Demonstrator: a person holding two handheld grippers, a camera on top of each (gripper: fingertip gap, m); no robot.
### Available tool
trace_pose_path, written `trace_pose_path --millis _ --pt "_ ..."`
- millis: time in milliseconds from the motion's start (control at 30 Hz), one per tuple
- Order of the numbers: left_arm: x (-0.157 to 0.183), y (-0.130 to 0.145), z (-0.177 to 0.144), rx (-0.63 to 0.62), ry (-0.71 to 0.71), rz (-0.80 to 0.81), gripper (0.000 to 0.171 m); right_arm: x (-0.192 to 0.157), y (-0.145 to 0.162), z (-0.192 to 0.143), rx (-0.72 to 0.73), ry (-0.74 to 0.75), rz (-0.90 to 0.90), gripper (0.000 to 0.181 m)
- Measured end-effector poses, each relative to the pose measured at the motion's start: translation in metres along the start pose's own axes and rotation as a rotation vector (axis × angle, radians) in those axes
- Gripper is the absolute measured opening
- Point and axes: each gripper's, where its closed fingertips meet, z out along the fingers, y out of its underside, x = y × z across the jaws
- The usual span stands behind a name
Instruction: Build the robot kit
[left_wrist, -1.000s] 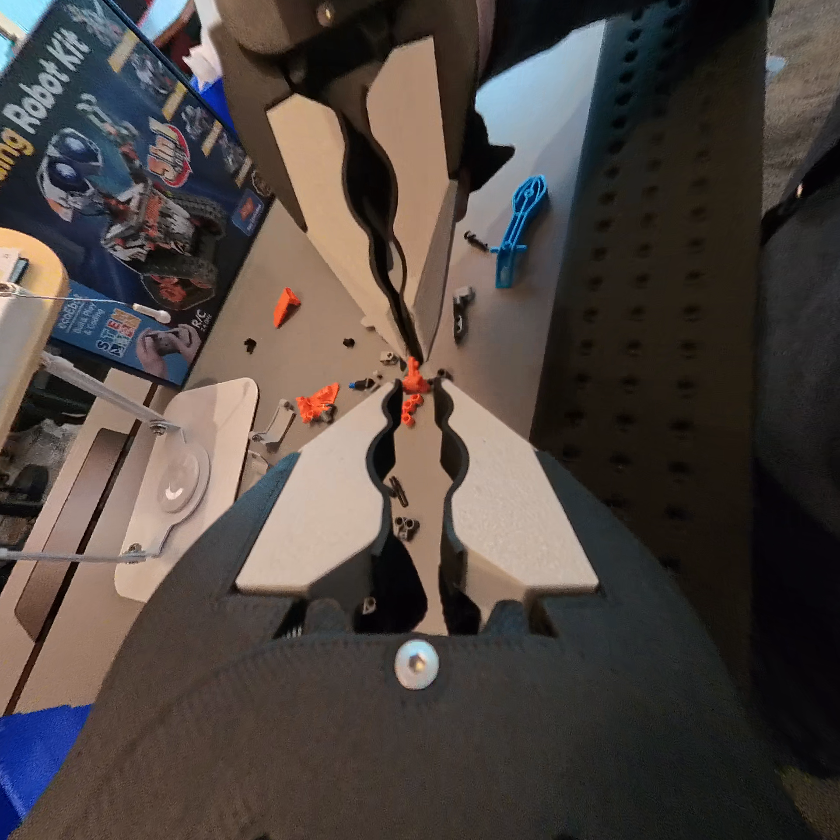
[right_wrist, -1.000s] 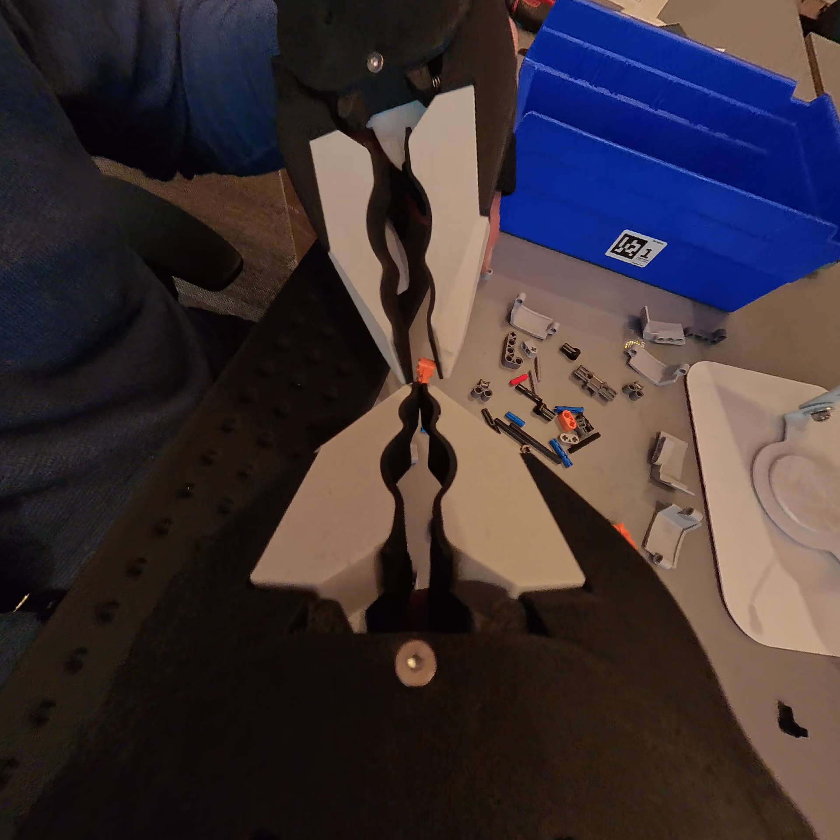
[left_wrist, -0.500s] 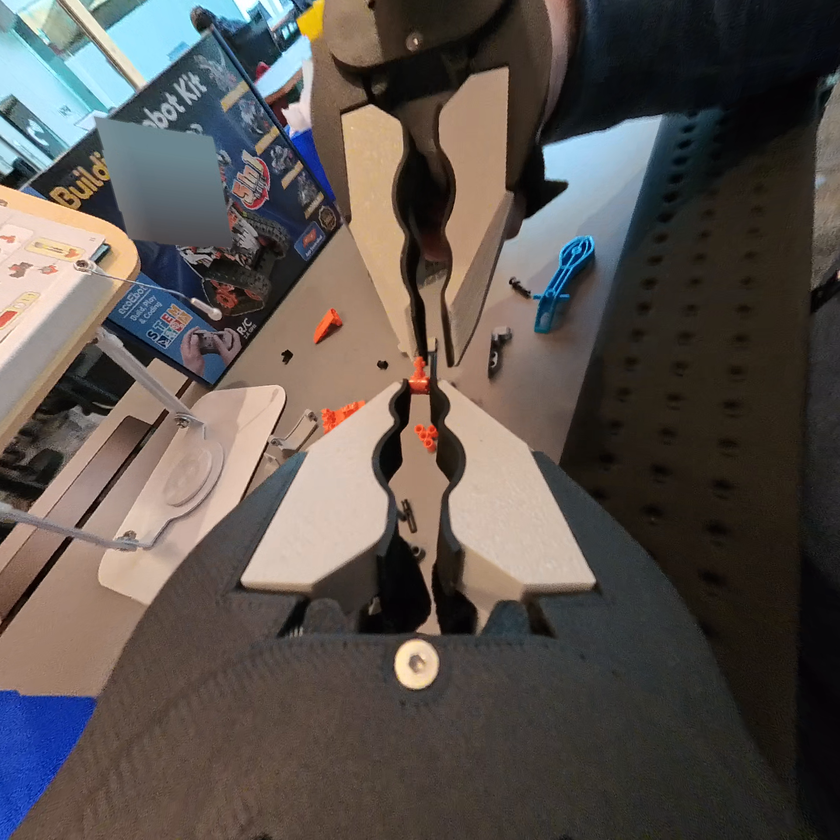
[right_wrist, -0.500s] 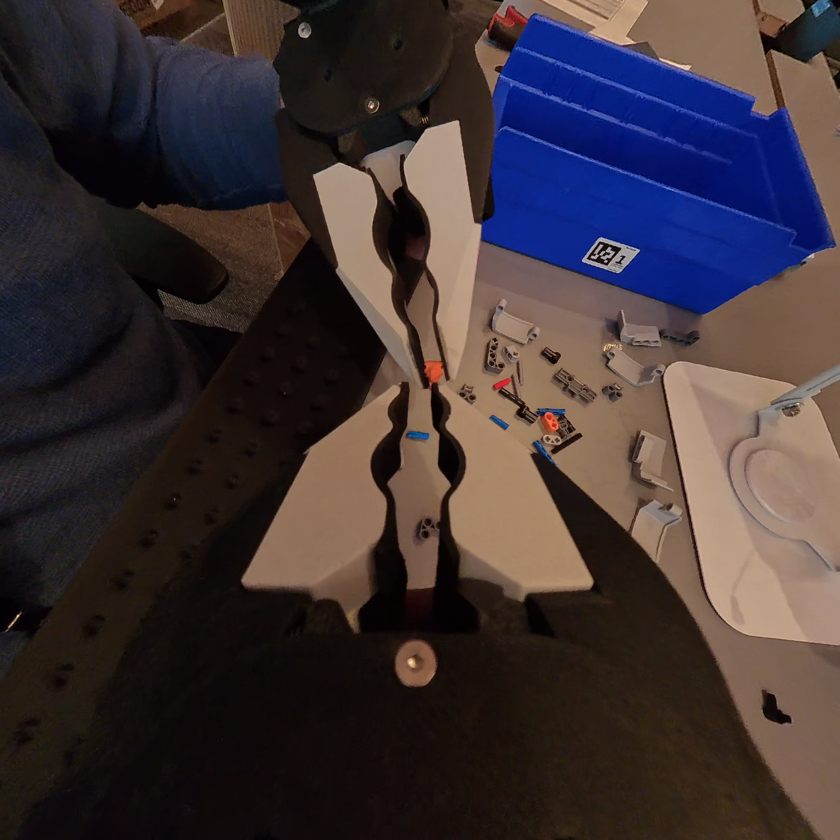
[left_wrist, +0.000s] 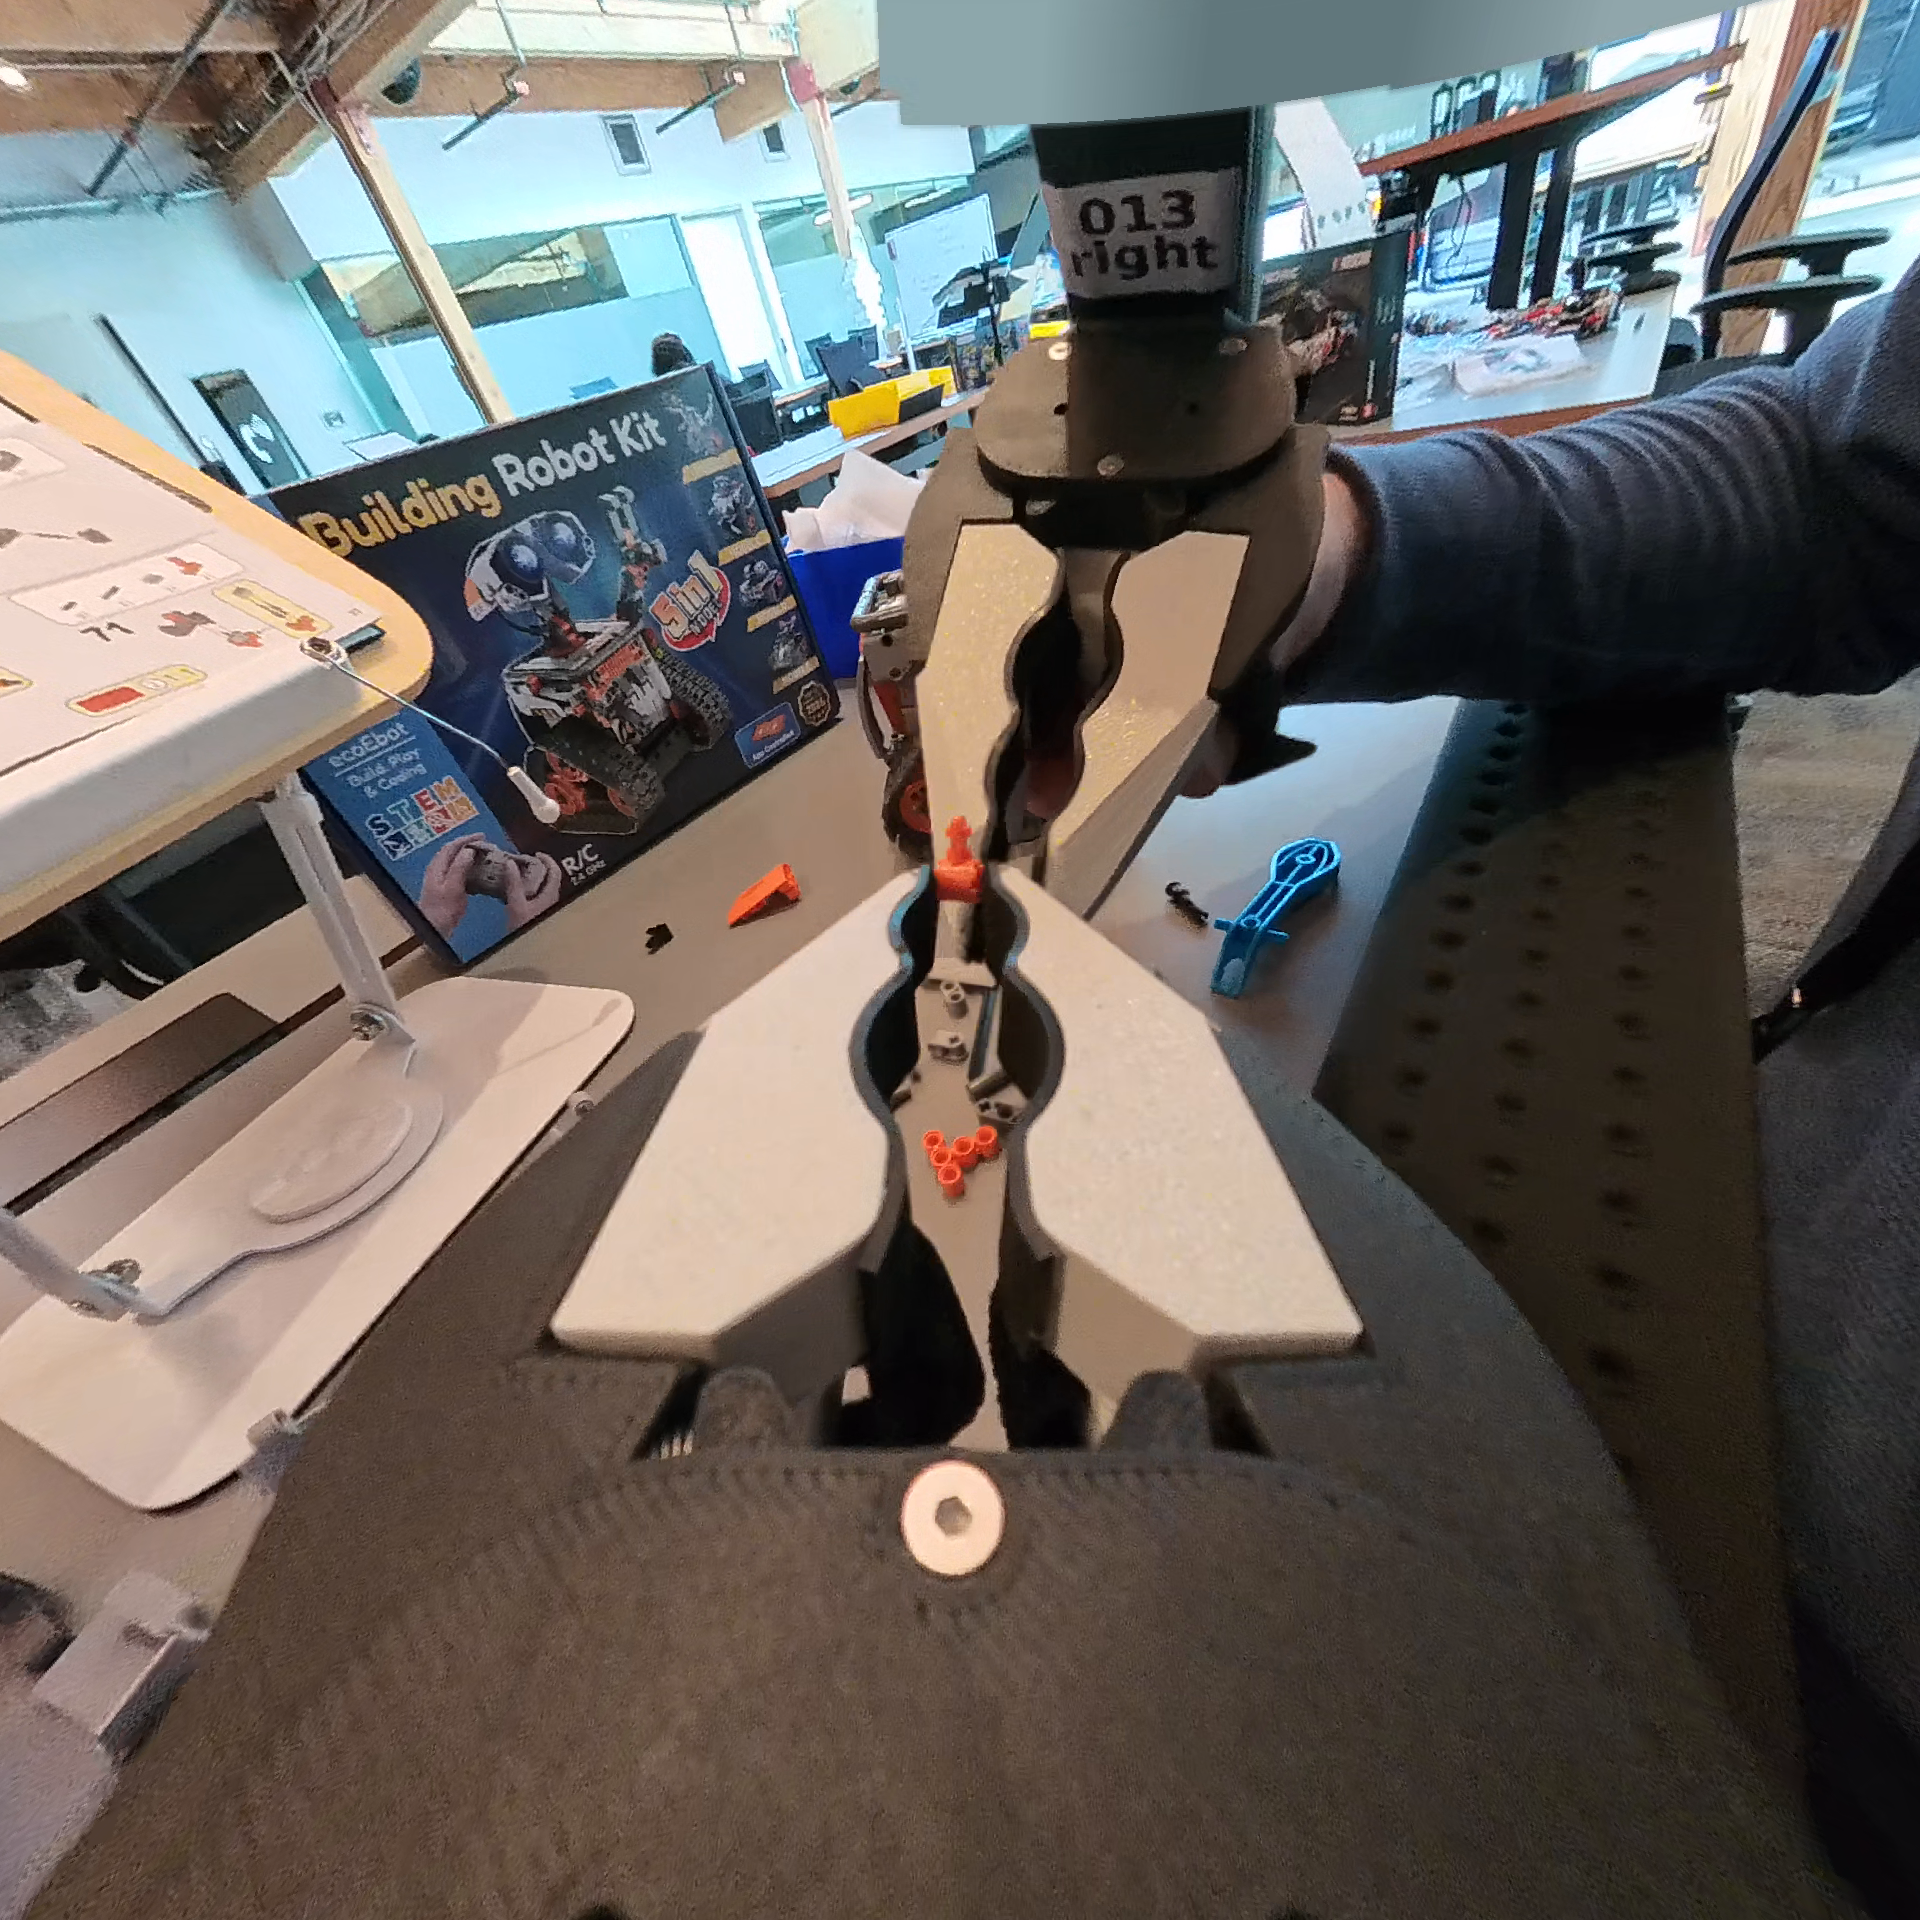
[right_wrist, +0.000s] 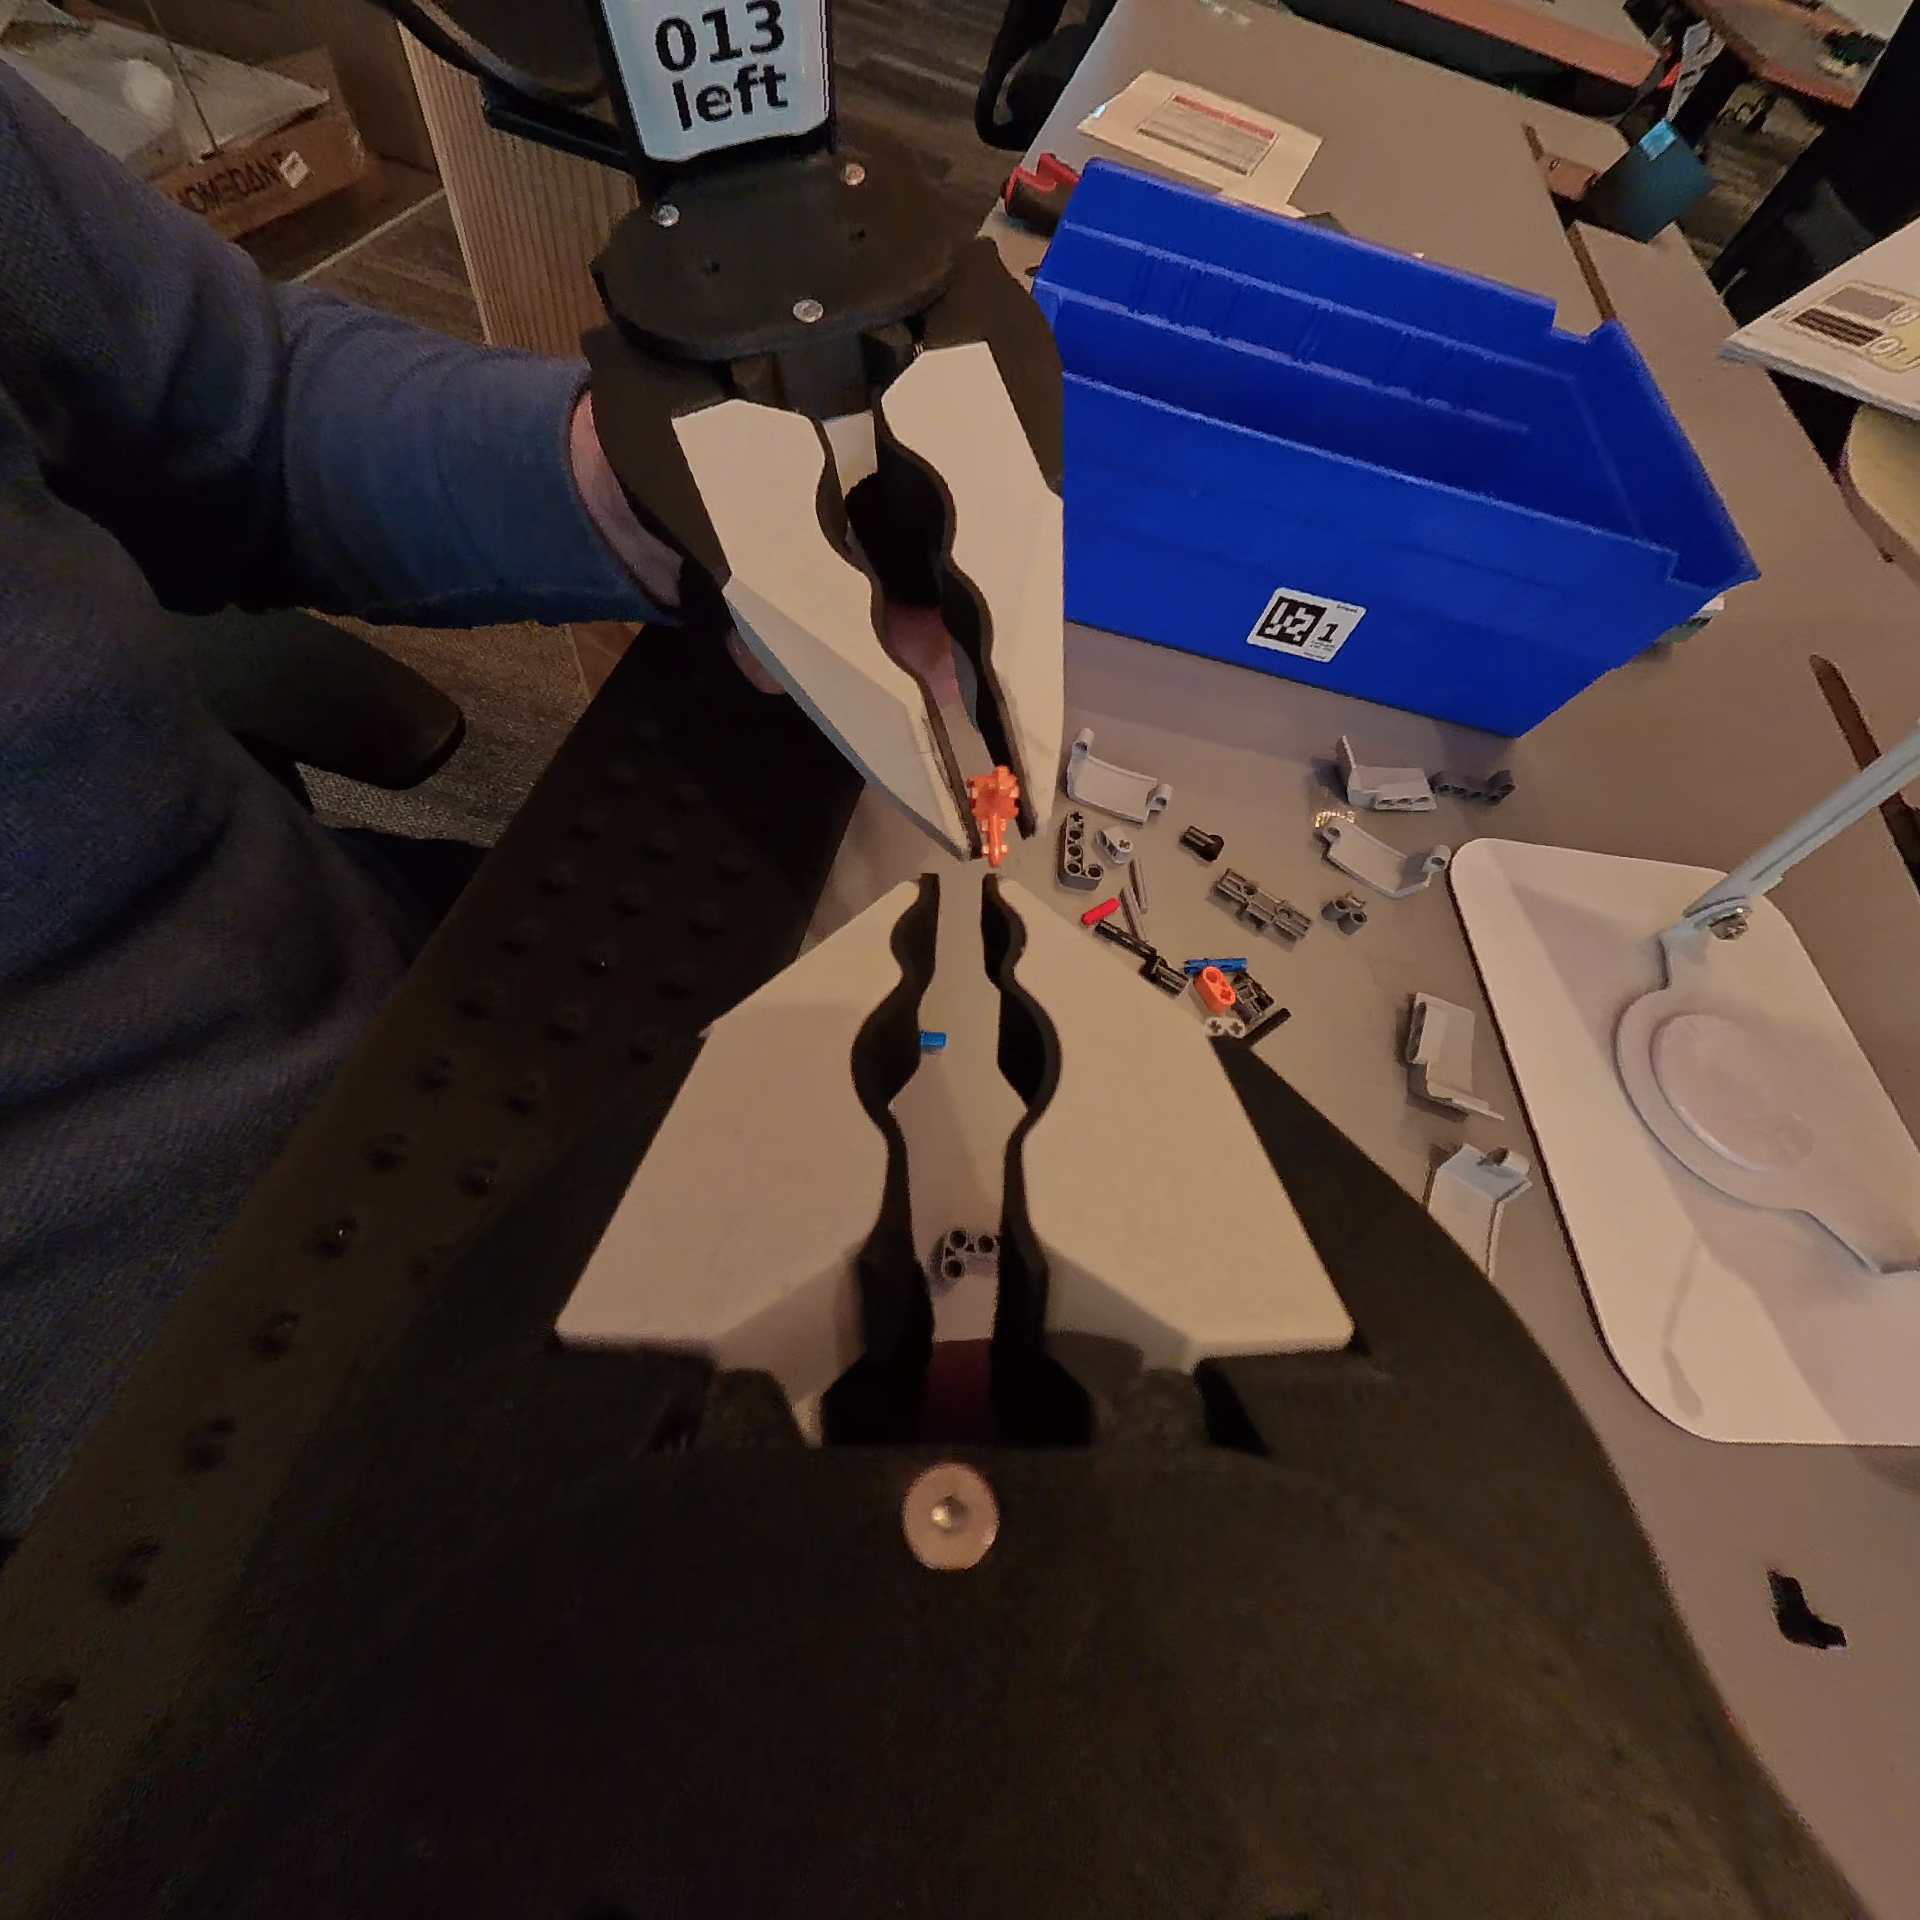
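My left gripper (left_wrist: 956, 883) is pinching an orange piece (right_wrist: 992, 808), frame center. My right gripper (right_wrist: 961, 883) sits slightly parted and empty just below it, loose parts (right_wrist: 1226, 925) and blue bin (right_wrist: 1351, 457) off to the right.

Both tongs share one build: a black, textured printed body with a silver hex screw at its centre, and two pale grey wedge fingers with wavy black inner edges. The left tongs (right_wrist: 985, 831) and right tongs (left_wrist: 1003, 847) each carry a white label on a dark stem. The person wears dark blue knit sleeves (left_wrist: 1621, 540).
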Motion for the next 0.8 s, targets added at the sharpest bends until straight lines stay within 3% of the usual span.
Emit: trace_pose_path --millis 667,800 --pt "-0.0033 -0.0027 -0.0002 0.065 0.000 -0.054 0.006 0.0046 -0.0024 -0.0030 0.081 0.002 0.050 0.000" --pt "-0.0025 -0.0027 0.0003 0.073 0.008 -0.068 0.006 0.0046 -0.0024 -0.0016 0.089 0.006 0.064 0.009"
